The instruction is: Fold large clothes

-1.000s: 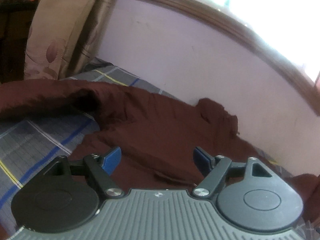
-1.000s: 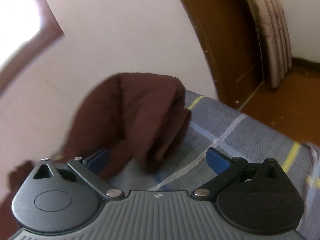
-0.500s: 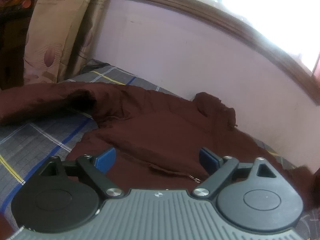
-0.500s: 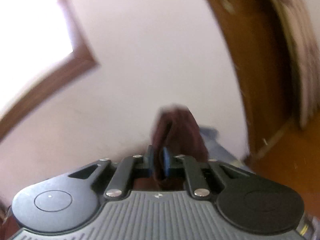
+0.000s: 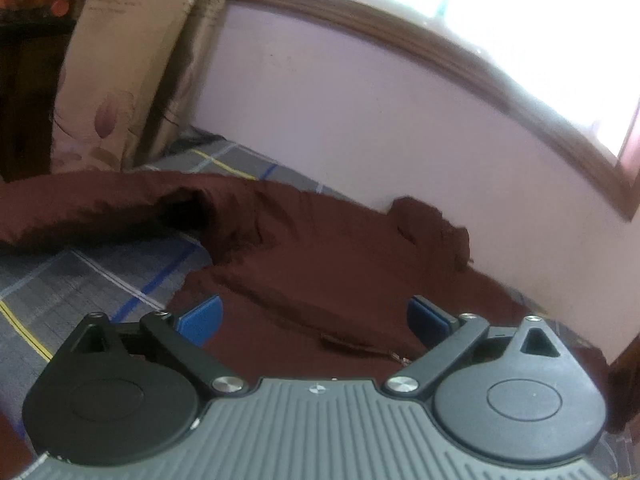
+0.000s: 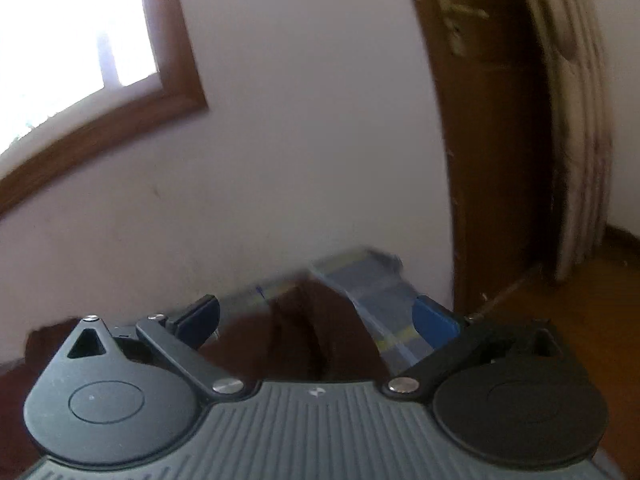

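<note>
Jacket (image 5: 320, 264) lay spread on the bed, both pairs of jaws wide and empty.

Nearest in the left wrist view, the left gripper (image 5: 316, 318) hung just over the dark brown jacket's body near a zip pull, its jaws having just been opening with nothing pressed between the pads, probably to let the cloth settle flat. Beyond it one sleeve (image 5: 92, 208) ran out toward the bed's (image 5: 60, 280) left side over the checked sheet, and the collar end bunched against the wall (image 5: 360, 120) at the far edge. The right gripper (image 6: 316, 318) had also just been opening, its jaws wide above a brown fold near the bed's far corner, the door (image 6: 492, 120) behind.
</note>
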A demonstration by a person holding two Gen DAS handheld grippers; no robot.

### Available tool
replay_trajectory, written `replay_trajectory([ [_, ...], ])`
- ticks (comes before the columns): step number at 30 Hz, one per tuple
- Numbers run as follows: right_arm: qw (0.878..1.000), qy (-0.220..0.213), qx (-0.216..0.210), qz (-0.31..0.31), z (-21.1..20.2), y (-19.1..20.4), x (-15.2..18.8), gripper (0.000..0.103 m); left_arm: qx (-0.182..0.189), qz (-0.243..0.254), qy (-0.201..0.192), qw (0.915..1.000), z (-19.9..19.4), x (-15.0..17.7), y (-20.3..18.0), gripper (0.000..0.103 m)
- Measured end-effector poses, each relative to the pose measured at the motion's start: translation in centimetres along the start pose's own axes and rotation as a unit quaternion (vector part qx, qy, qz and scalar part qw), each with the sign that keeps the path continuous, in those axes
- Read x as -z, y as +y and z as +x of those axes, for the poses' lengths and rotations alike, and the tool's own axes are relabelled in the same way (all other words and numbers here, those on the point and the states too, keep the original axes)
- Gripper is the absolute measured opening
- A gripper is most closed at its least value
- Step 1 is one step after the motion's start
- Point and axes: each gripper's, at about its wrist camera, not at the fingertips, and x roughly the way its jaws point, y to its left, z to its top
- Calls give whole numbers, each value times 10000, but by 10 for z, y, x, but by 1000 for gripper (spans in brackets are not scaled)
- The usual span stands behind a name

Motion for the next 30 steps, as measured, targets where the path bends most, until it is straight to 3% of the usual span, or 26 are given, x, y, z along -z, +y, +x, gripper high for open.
replay_trajectory([
  [6, 9965, 212, 369, -713, 48, 40, 49, 103, 17, 46, 58, 10000, 0, 9, -8, 97],
  [12, 9777, 208, 1205, -1707, 110, 60, 75, 103, -120, 163, 166, 9997, 5, 10, -13, 98],
  [13, 9826, 170, 981, -1570, 117, 53, 73, 100, -139, 160, 185, 9996, 7, 10, -13, 98],
  [14, 9869, 291, 831, -1354, 126, 42, 71, 65, -143, 155, 196, 9996, 8, 11, -14, 98],
  [15, 9879, 613, 839, -1148, 138, 32, 65, 18, -145, 158, 206, 9996, 8, 11, -14, 97],
  [17, 9929, 818, 645, -575, 144, 13, 50, 17, -134, 178, 186, 9996, 7, 11, -14, 97],
  [21, 9987, 452, -231, -63, 105, 14, 3, 17, -120, 157, 139, 9997, 4, 13, -6, 97],
  [25, 9949, 141, -999, -37, 56, 52, -33, 17, -40, -129, 257, 9996, 3, 13, 13, 98],
  [30, 9826, 109, -1850, 94, 33, 121, -55, 17, -43, -170, 88, 9998, -13, 11, 31, 98],
])
